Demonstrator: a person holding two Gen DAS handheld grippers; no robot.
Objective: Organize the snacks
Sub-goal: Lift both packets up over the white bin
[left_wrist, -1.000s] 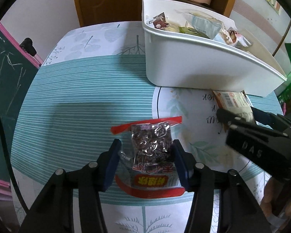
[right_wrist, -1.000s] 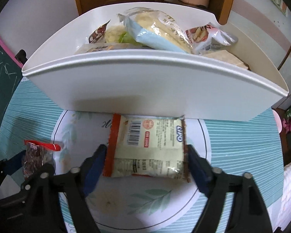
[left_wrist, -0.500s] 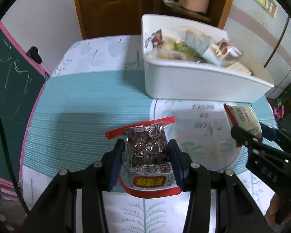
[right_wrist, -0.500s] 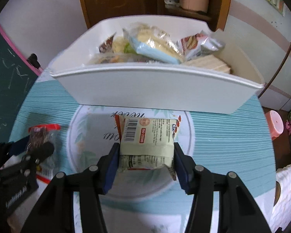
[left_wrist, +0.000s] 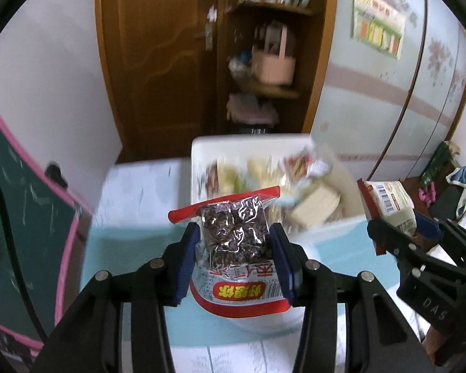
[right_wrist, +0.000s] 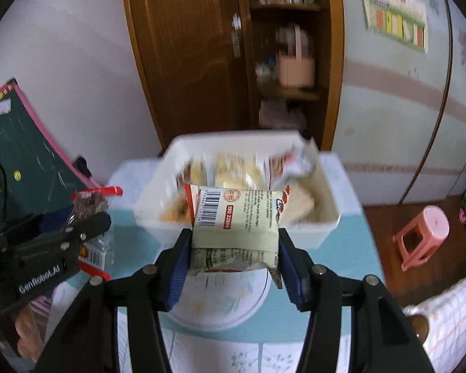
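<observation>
- Snack bin (right_wrist: 307, 233), a white plastic tub with smooth, stiff walls, stands on the table (right_wrist: 351, 283) with its teal striped cloth. It already holds several crinkled packets, blurred in both views, so the free room inside seems small.
- Cream biscuit packet (right_wrist: 236, 217) is a flat, pillow-shaped foil pack with a barcode and red end seams. The right gripper (right_wrist: 233, 258) holds it in the air in front of the bin, its blue pads pressed on both sides and the pack a little bent between them.
- Dark snack bag (left_wrist: 233, 236) is of clear, glossy film with red bands, and lumpy dark pieces show inside. The left gripper (left_wrist: 234, 255) is closed on its middle and holds it up, well above the table, with the bin behind it.
- I judge that the slippery film may slide from the pads, because each grip takes only part of the bag.
- Both grippers are near one another, so they may collide over the bin, or a packet may land on the heap and fall out.
</observation>
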